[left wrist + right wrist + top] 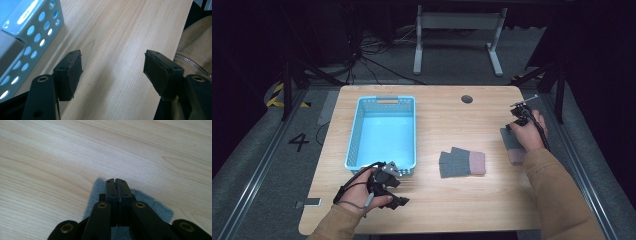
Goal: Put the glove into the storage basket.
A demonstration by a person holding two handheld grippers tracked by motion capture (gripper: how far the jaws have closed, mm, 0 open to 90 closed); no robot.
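Grey knit glove w/ pink cuff [512, 146]: right gripper [116, 181] jaws clamped on it. Left gripper [112, 67] jaws apart, nothing between. Floor reads "4" [299, 142].

Tan sleeves [557, 195], seemingly zipped jacket

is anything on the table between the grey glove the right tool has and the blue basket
Yes. The other grey and pink fingerless glove lies on the wooden table roughly between the grey glove at the shut right tool and the light blue perforated plastic basket.
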